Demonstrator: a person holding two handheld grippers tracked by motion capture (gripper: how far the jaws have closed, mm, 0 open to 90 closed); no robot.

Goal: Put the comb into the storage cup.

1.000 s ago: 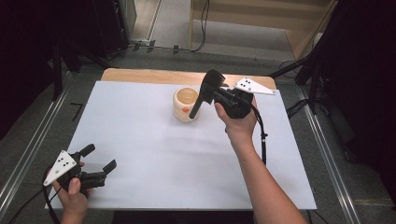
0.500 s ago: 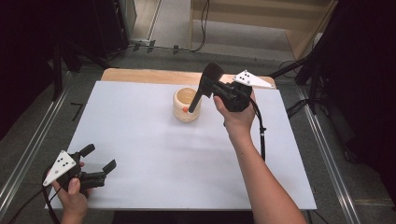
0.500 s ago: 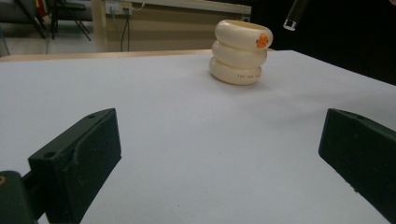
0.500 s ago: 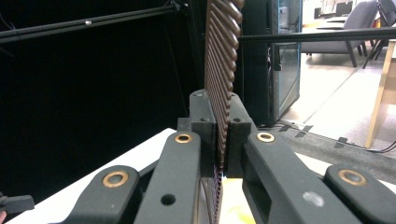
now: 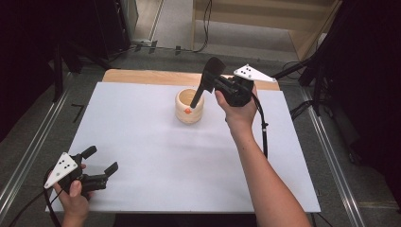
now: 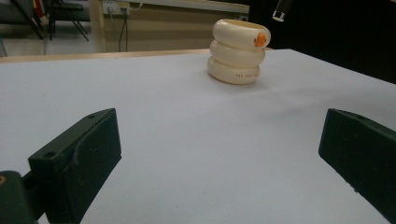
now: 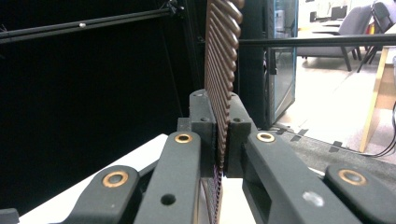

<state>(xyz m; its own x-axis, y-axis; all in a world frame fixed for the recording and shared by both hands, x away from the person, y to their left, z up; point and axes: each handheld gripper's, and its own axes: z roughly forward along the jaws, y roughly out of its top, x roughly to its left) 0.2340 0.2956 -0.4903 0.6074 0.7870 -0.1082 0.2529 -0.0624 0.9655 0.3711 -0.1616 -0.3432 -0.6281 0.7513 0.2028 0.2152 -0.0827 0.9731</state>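
Spatula (image 5: pixel 202 88) clamped in your right fingers (image 5: pixel 218 84), handle tilted down into cup (image 5: pixel 190 106); left fingers (image 5: pixel 99 161) open, empty, well apart.

left gripper (image 5: pixel 100 161) fingers apart, low | right gripper (image 5: pixel 211 81) fingers clamped, raised

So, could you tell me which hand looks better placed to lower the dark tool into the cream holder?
The right. The right gripper is already shut on the dark tool, whose lower end reaches into the cream holder. The left gripper rests open at the table's near corner, far from it.
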